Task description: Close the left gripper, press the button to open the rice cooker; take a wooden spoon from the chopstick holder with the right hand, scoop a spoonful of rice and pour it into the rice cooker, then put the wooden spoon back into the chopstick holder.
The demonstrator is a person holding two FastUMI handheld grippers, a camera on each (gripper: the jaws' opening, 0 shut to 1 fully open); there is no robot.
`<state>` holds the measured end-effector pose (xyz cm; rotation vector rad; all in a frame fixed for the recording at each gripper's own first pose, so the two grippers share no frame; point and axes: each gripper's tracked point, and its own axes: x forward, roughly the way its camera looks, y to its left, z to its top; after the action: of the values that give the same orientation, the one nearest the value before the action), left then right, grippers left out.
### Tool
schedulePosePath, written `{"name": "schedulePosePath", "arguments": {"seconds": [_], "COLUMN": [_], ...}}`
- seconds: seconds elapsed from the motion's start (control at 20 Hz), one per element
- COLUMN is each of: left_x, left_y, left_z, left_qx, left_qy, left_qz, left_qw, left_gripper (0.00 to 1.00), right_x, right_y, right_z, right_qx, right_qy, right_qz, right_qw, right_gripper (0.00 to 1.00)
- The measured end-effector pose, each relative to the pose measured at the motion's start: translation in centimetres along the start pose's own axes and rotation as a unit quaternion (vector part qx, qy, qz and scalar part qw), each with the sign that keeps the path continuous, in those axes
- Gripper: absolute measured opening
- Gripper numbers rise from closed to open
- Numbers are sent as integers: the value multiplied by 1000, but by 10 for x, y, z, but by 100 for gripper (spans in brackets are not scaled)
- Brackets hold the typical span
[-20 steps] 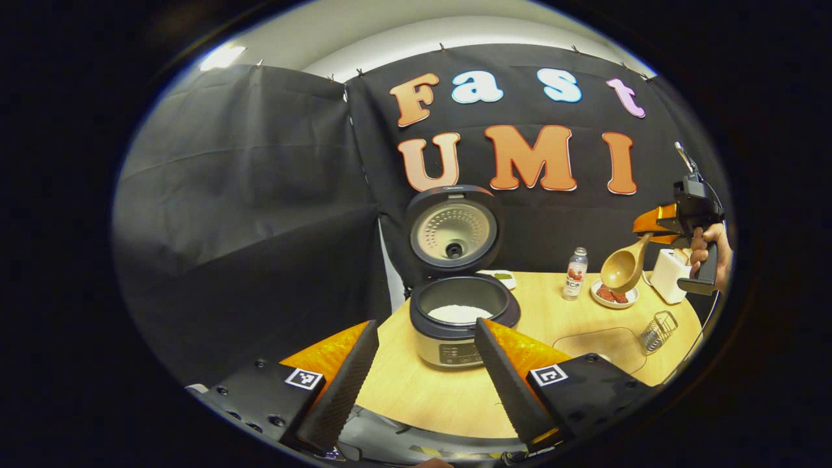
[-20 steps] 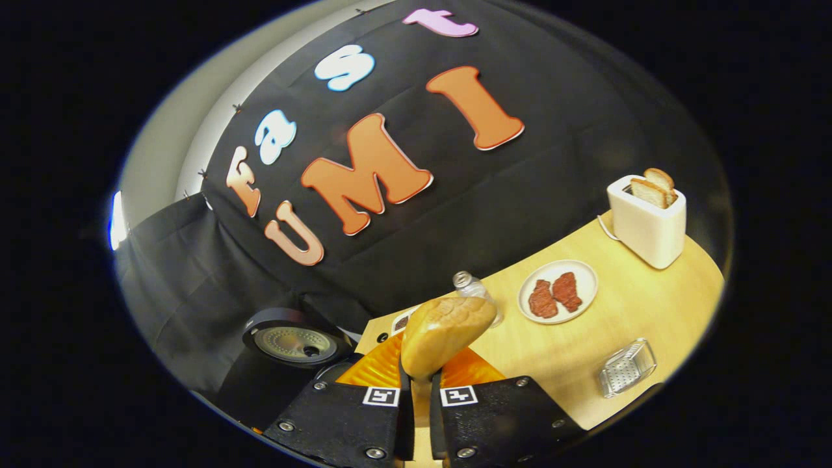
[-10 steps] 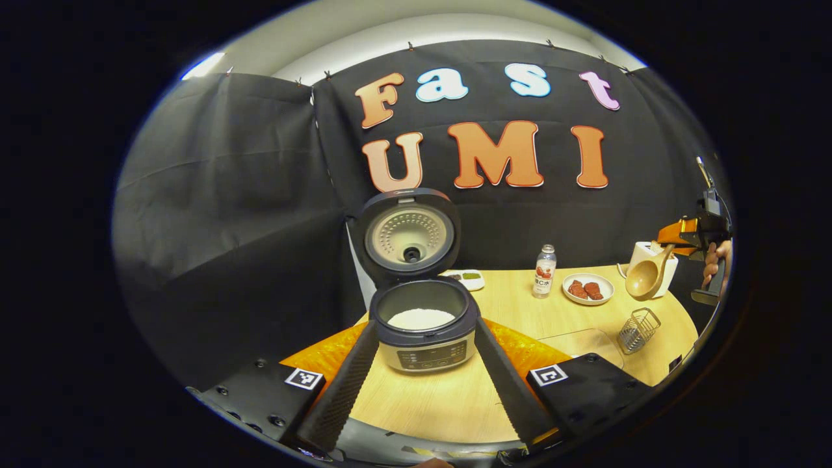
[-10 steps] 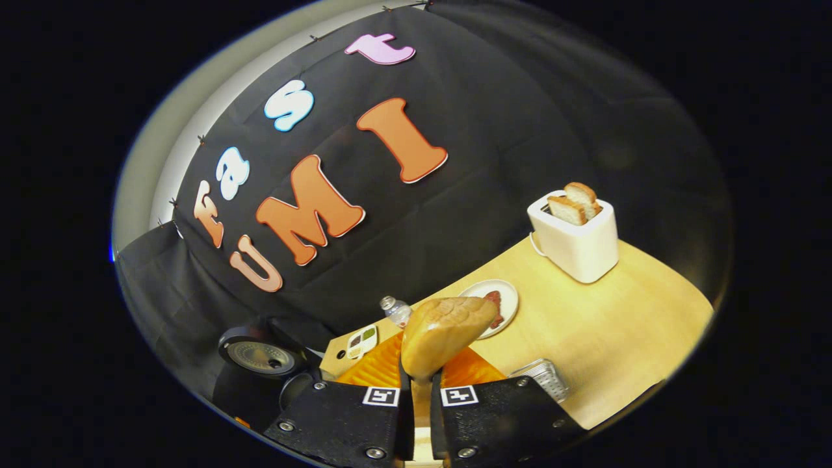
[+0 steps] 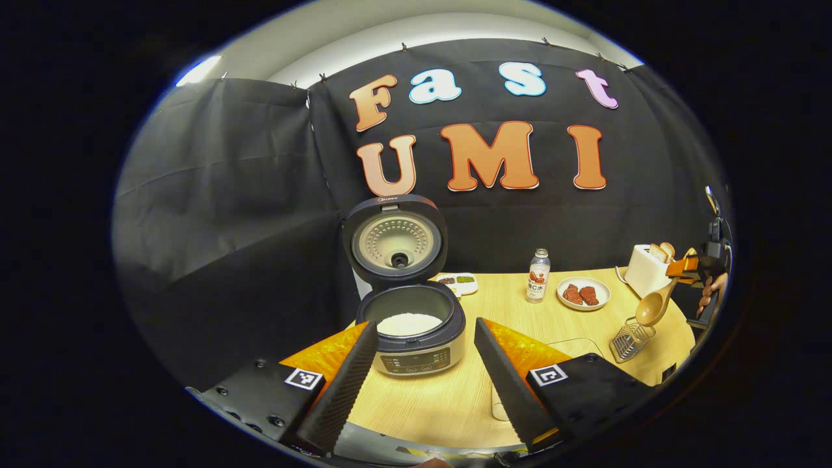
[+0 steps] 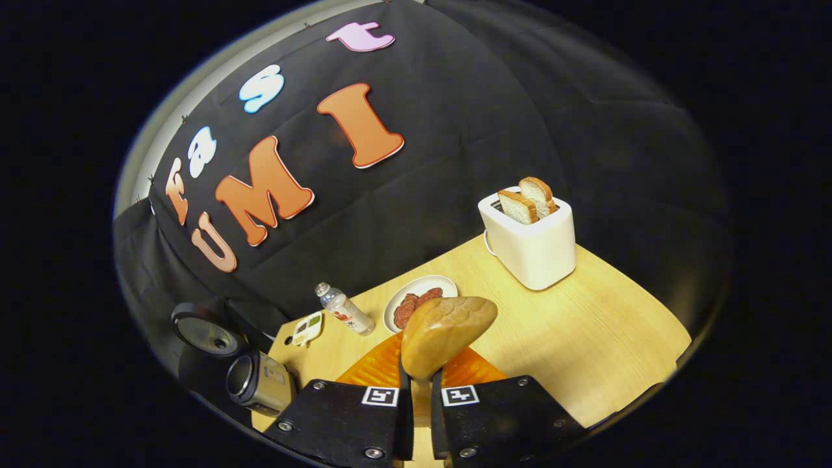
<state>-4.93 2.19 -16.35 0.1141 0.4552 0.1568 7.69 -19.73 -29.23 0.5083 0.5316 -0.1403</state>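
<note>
Two claws are at work: the left claw (image 5: 422, 383) hangs with its fingers spread wide before the rice cooker (image 5: 416, 328), whose lid stands up and whose pot holds white rice. The right claw (image 6: 416, 390) is clamped on the handle of the wooden spoon (image 6: 445, 333), its bowl out front. In the left gripper view the spoon hangs just above the wire chopstick holder (image 5: 629, 339) on the surface (image 5: 448, 403), near the toaster (image 5: 647, 269).

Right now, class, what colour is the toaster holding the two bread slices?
White. The toaster shows best in the right gripper view, standing on the wooden table.
</note>
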Motion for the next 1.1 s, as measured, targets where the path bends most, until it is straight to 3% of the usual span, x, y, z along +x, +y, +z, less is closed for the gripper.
{"name": "schedulePosePath", "arguments": {"seconds": [0.2,0.55,0.95,1.1], "left_x": [-7,-18,6,16], "left_y": [-5,-11,1,5], "left_z": [-2,1,8,13], "left_qx": [-2,-5,-9,-16], "left_qy": [8,4,-1,-4], "left_qz": [25,58,32,21], "left_qw": [1000,998,999,1000], "left_gripper": [100,100,100,100], "right_x": [19,38,36,25], "right_y": [-15,-22,-37,-50], "right_z": [-19,-58,-67,-69], "right_qx": [-14,-48,-57,-49], "right_qy": [28,78,99,118], "right_qz": [-1,10,-38,-69], "right_qw": [1000,996,993,989], "right_gripper": [12,15,21,30]}}
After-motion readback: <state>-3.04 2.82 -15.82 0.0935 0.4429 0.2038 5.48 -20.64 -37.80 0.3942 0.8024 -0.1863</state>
